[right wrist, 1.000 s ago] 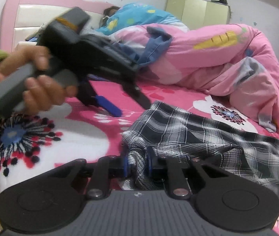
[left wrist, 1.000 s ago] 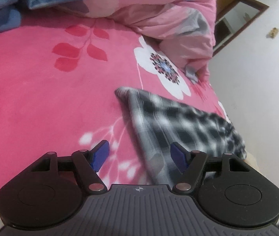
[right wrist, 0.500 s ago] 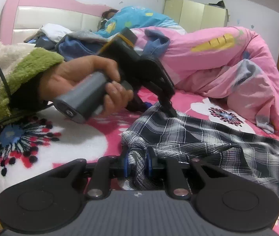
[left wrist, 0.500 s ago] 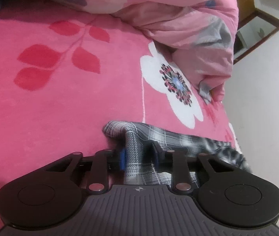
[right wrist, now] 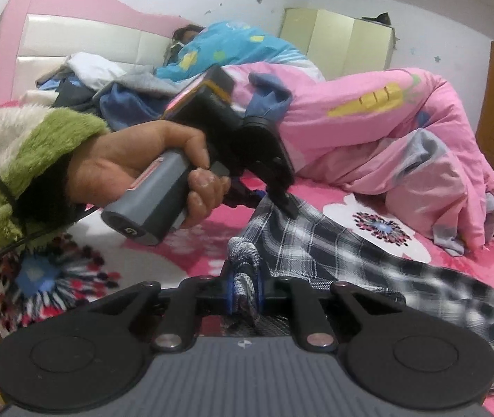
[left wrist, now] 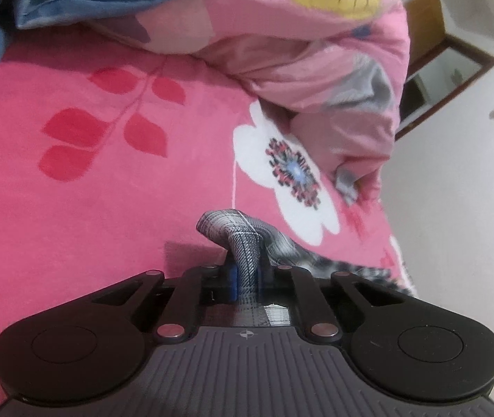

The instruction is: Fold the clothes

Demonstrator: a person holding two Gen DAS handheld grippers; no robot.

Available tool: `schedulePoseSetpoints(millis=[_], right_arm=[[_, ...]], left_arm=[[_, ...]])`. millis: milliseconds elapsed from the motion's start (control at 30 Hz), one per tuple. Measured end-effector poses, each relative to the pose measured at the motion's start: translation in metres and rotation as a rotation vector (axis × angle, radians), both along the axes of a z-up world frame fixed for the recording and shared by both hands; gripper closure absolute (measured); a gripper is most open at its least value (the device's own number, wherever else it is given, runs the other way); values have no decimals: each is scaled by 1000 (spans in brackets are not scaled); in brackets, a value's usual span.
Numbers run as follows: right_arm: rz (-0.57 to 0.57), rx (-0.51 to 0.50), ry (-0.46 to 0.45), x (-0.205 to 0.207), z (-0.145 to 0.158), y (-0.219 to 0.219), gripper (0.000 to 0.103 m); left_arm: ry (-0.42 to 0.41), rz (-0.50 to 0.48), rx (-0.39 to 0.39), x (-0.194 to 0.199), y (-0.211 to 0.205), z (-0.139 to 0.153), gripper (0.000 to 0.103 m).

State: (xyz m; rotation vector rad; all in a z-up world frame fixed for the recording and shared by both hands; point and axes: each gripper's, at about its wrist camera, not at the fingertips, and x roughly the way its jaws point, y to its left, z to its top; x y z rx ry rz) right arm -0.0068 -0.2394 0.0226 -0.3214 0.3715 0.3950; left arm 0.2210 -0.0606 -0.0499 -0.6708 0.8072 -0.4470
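A black-and-white plaid garment [right wrist: 368, 260] lies across the pink floral bed cover [left wrist: 73, 208]. My left gripper [left wrist: 247, 278] is shut on a bunched corner of the plaid garment [left wrist: 243, 239], lifted slightly off the cover. My right gripper [right wrist: 245, 288] is shut on another bunched corner near the front edge. In the right wrist view the left gripper [right wrist: 278, 201], held by a hand in a green cuff, pinches the cloth's far edge.
A rumpled pink quilt [right wrist: 403, 139] lies along the back and right of the bed. A person sleeps under a blue blanket [right wrist: 233, 45] by the pink headboard [right wrist: 73, 10]. Piled clothes [right wrist: 107, 87] sit at the back left. White floor [left wrist: 455, 226] lies beyond the bed edge.
My left gripper went from open beside the plaid cloth to shut on its corner, and now lifts it. My right gripper has stayed shut on its corner.
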Motion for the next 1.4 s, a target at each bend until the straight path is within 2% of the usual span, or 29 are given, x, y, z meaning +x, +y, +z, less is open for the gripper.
schedulePoseSetpoints(millis=[267, 400, 467, 667, 733, 767, 800, 900, 1033, 1200, 1333, 1400], right_arm=[[14, 2, -2, -11, 17, 22, 92], [65, 14, -4, -18, 21, 39, 103], [80, 9, -6, -19, 21, 48, 103], [53, -27, -10, -22, 21, 60, 102], [31, -30, -17, -27, 21, 56, 86], [21, -38, -23, -30, 20, 53, 68], [14, -51, -31, -33, 18, 50, 62], [0, -110, -48, -39, 10, 43, 60], [15, -187, -54, -38, -2, 35, 51], [111, -285, -56, -32, -22, 37, 51], [75, -380, -113, -18, -41, 40, 57], [84, -382, -121, -14, -43, 39, 57]], left_arm=[[-8, 39, -25, -17, 35, 8, 100], [-32, 94, -22, -26, 64, 15, 103], [-30, 112, -33, -28, 81, 16, 103], [-3, 62, -69, -36, 106, 13, 101], [-7, 28, -61, -40, 105, 14, 86], [-9, 14, -56, -42, 104, 15, 82], [-10, 0, -50, -44, 102, 15, 80], [5, -30, -34, -45, 94, 13, 73], [32, -66, -10, -45, 82, 7, 70], [69, -100, 26, -43, 67, -3, 68], [93, -122, 46, -39, 58, -10, 68], [102, -134, 54, -37, 54, -13, 68]])
